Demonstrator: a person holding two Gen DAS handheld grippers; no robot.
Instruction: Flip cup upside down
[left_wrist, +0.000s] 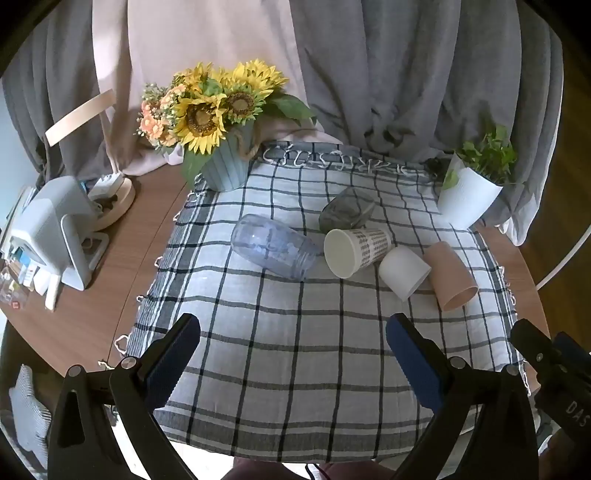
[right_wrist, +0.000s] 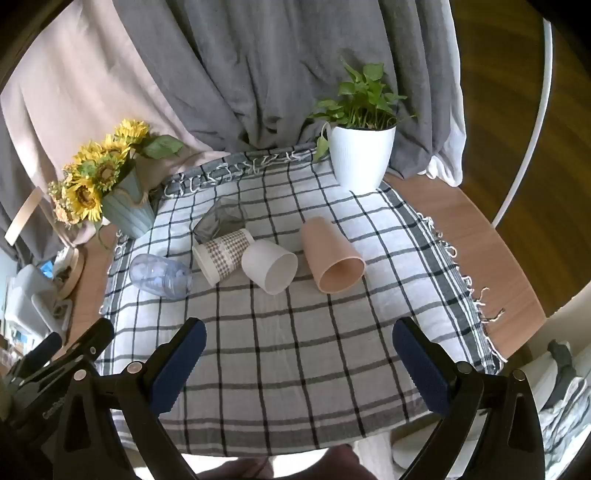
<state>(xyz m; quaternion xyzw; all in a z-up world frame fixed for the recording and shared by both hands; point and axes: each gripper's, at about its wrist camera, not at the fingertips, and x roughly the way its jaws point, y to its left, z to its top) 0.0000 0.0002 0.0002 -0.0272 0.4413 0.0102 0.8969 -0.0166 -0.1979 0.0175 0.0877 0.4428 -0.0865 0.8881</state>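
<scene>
Several cups lie on their sides on a checked cloth (left_wrist: 288, 350): a clear bluish plastic cup (left_wrist: 273, 251) (right_wrist: 160, 277), a grey glass cup (left_wrist: 345, 210) (right_wrist: 221, 219), a patterned paper cup (left_wrist: 356, 251) (right_wrist: 223, 254), a white cup (left_wrist: 404, 271) (right_wrist: 269, 264) and a pink cup (left_wrist: 450, 275) (right_wrist: 330, 254). My left gripper (left_wrist: 293, 332) is open and empty, near the cloth's front. My right gripper (right_wrist: 299, 336) is open and empty, short of the white and pink cups. The right gripper's edge shows in the left wrist view (left_wrist: 550, 362).
A sunflower pot (left_wrist: 225, 166) (right_wrist: 129, 214) stands at the cloth's far left corner. A white plant pot (left_wrist: 467, 199) (right_wrist: 360, 155) stands at the far right. A white appliance (left_wrist: 55, 236) and clutter sit left on the wooden table (left_wrist: 122, 258). Grey curtains hang behind.
</scene>
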